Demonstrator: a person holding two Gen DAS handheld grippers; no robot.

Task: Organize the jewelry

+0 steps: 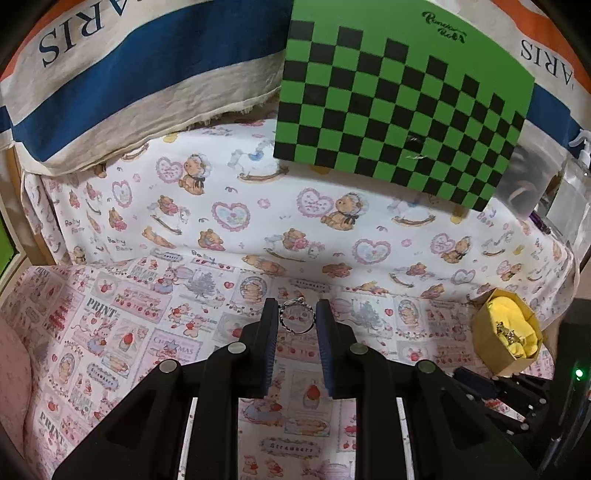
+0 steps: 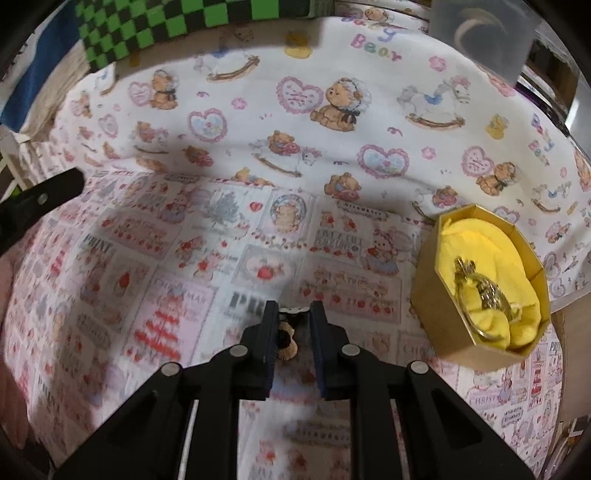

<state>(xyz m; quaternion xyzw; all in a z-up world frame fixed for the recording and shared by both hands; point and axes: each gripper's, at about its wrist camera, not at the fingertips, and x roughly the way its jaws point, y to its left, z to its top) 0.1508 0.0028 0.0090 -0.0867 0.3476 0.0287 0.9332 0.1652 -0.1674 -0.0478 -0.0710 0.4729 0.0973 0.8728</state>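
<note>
My left gripper (image 1: 297,319) is shut on a small ring of black-and-white beads (image 1: 297,318), held at the fingertips over the pink printed cloth (image 1: 122,332). In the right wrist view, my right gripper (image 2: 294,314) is shut on a small piece of jewelry (image 2: 287,341) with a tan and black charm and black-and-white beads. The piece is partly hidden by the pads. A gold octagonal box (image 2: 432,295) (image 1: 482,332), lined with yellow cloth, stands to the right. Gold jewelry (image 2: 484,295) (image 1: 509,338) lies in it. One left finger (image 2: 44,195) shows at the far left.
A green-and-black checkerboard (image 1: 399,110) leans at the back, with a striped cloth (image 1: 129,74) beside it. A clear plastic tub (image 2: 480,33) and a pump bottle (image 1: 583,155) stand at the back right. The bear-print cloth (image 2: 295,110) covers the far table.
</note>
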